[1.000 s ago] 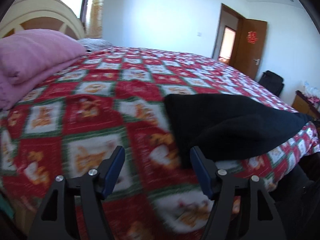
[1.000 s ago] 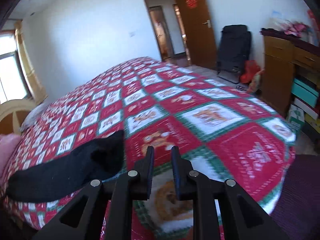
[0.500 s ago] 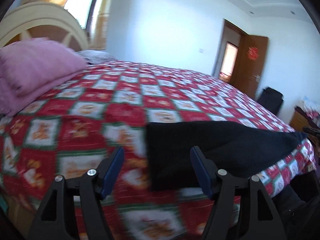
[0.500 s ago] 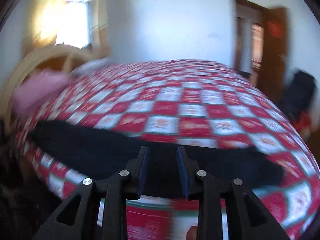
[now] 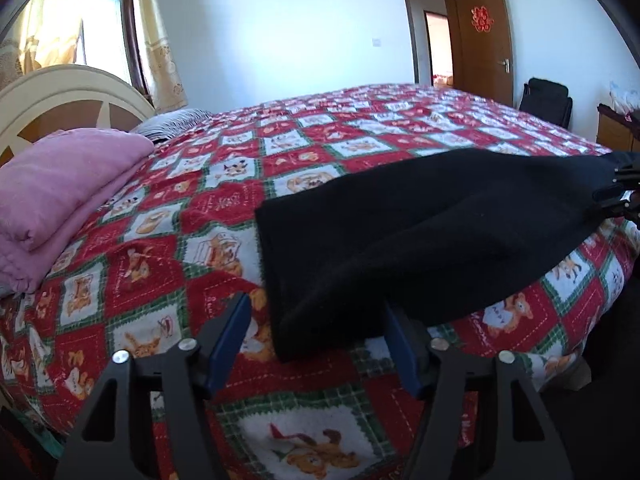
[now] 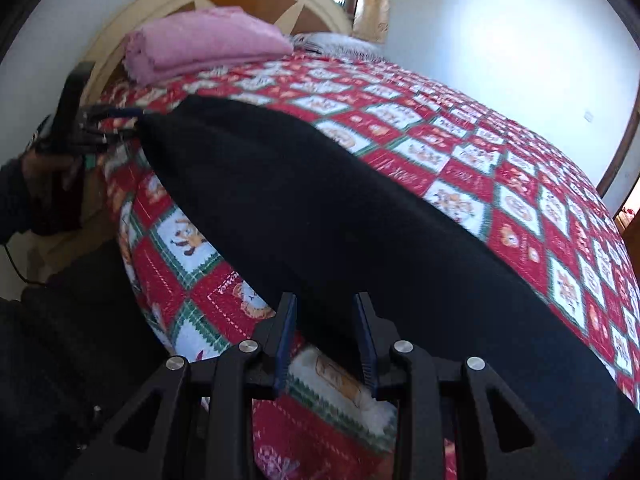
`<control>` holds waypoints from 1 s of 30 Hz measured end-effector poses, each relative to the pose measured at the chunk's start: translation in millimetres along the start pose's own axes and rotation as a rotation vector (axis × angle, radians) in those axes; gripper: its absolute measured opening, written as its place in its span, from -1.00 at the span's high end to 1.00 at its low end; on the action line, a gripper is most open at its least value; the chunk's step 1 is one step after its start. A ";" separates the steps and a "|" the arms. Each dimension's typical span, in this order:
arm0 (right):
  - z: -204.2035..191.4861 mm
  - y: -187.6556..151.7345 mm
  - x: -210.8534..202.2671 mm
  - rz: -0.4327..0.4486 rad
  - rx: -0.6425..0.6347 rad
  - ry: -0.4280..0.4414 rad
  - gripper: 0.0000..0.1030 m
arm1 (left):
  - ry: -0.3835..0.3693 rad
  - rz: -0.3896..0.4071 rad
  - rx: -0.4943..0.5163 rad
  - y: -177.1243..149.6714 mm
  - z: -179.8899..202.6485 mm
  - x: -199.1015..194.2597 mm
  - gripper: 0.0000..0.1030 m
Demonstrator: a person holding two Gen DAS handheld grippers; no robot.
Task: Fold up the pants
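Black pants (image 5: 440, 240) lie lengthwise along the near edge of the red patterned bedspread (image 5: 180, 240). My left gripper (image 5: 316, 308) straddles their left end. Its jaws are closing with the cloth corner between them; the left blue pad is clear of the cloth and the right finger is partly covered. In the right wrist view the pants (image 6: 320, 200) stretch away from my right gripper (image 6: 325, 298), which stands partly open over their near edge, cloth between the pads but not clamped. A hand holds the left gripper (image 6: 100, 128) at the far end. The right gripper (image 5: 624, 196) shows at the pants' right end.
A folded pink blanket (image 5: 60, 192) rests by the cream headboard (image 5: 60, 92) and a striped pillow (image 5: 176, 124). Beyond the bed are a brown door (image 5: 480, 40), a black bag (image 5: 546, 98) and a wooden cabinet (image 5: 612, 132). The bed edge drops off just under both grippers.
My right gripper swept along the bed from the foot end to the pants' edge, rolling as it went, and its jaws parted. The left gripper slid onto the pants' corner.
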State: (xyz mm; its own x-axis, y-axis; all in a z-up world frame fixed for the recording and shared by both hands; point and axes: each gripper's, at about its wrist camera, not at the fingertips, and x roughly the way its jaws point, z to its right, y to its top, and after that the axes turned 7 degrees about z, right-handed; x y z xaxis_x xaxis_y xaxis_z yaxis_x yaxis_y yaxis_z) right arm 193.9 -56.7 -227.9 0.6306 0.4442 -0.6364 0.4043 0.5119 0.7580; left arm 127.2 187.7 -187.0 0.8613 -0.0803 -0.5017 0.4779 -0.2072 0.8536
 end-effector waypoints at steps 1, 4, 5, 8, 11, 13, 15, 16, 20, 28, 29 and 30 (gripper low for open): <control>0.9 -0.5 2.2 -0.009 -0.006 -0.004 0.41 | 0.004 -0.009 0.013 0.0 1.8 3.9 -0.29; 0.9 0.0 10.9 -0.038 -0.014 -0.005 0.40 | 0.010 -0.021 0.043 -1.1 7.2 8.9 -0.20; 0.1 -0.5 11.7 -0.040 -0.017 -0.010 0.40 | -0.003 -0.027 0.033 -1.3 6.7 9.2 -0.10; -0.3 -0.6 13.9 -0.046 -0.028 -0.020 0.40 | -0.001 -0.027 0.007 0.2 1.9 9.5 -0.08; -0.6 1.1 15.1 -0.046 -0.042 -0.026 0.40 | -0.015 -0.027 -0.006 3.3 -0.9 9.6 0.09; -0.5 2.7 17.3 -0.048 -0.045 -0.024 0.40 | -0.025 -0.025 0.001 5.4 0.2 7.8 0.10; 0.9 4.0 16.7 -0.043 -0.031 -0.008 0.40 | -0.035 -0.018 0.008 7.4 0.8 5.6 0.10; 1.4 4.2 17.2 -0.044 -0.024 -0.003 0.40 | -0.038 -0.018 0.010 8.0 0.6 5.5 0.10; -2.5 4.1 22.7 -0.055 -0.049 -0.014 0.42 | -0.065 -0.030 0.012 10.3 -2.0 10.2 0.44; -5.3 13.2 4.0 0.009 -0.058 -0.016 0.93 | -0.088 0.024 0.003 24.5 -10.6 1.3 0.71; -5.0 14.8 -2.3 0.025 -0.051 -0.005 0.93 | -0.095 0.041 -0.002 26.3 -12.6 -2.4 0.71; -5.5 16.0 -8.6 0.040 -0.051 0.001 0.93 | -0.098 0.060 -0.002 27.5 -14.7 -6.4 0.71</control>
State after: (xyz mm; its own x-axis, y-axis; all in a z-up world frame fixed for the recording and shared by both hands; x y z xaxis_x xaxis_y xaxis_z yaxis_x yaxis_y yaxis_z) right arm 191.3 -48.2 -211.1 0.6446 0.4659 -0.6062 0.3446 0.5308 0.7743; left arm 137.4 196.8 -158.3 0.8674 -0.1873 -0.4611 0.4267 -0.1970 0.8827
